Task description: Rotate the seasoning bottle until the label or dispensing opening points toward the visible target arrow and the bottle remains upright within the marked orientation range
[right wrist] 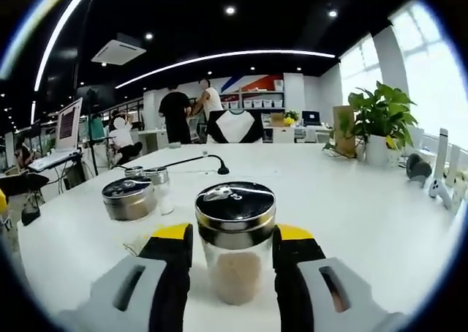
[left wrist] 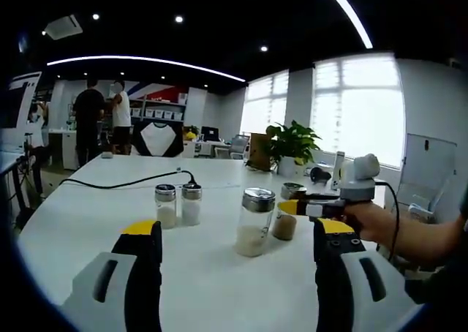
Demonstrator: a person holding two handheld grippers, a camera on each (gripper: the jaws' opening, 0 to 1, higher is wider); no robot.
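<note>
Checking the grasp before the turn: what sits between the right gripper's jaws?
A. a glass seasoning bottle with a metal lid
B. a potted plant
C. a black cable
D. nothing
A: in the right gripper view the seasoning bottle stands upright between the right gripper jaws.

Bright daylight pours through blown-out windows (left wrist: 358, 105) and glares. Ceiling strip lights (right wrist: 227, 58) glow overhead. Fisheye bending warps the edges.

Bright office — white table (left wrist: 219, 273), big windows (left wrist: 358, 109)
</note>
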